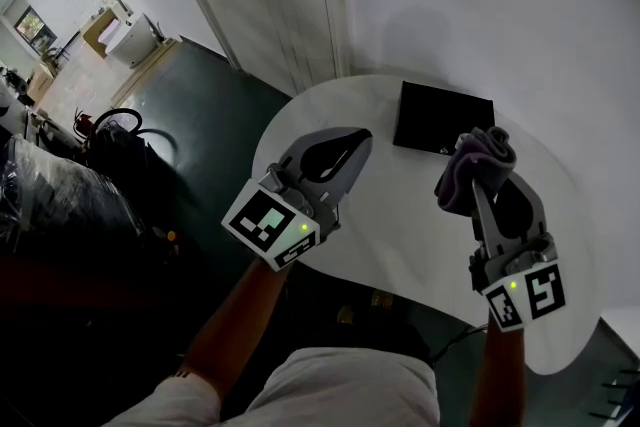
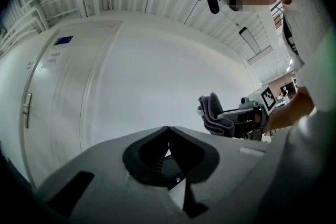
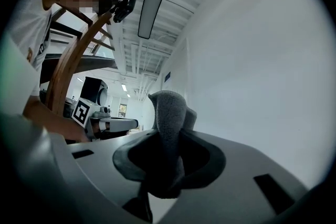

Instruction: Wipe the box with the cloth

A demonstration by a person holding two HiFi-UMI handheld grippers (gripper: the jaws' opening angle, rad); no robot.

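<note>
Black box [image 1: 440, 118] flat on white table [image 1: 400, 225], seen whole only in head view, 12 o'clock. Grey cloth [image 3: 168, 134] clamped upright in right gripper [image 1: 480, 180], box's 5 o'clock; right gripper view shows fold between jaws. Left gripper [image 2: 168, 127] jaws together, box's 8 o'clock.

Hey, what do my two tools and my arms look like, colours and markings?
The left tool and right tool are grey moulded shells with a dark teardrop-shaped cut-out behind the jaws. Each carries a white cube with black square markers (left cube, right cube) and a small green light. You wear a white short-sleeved shirt.
</note>
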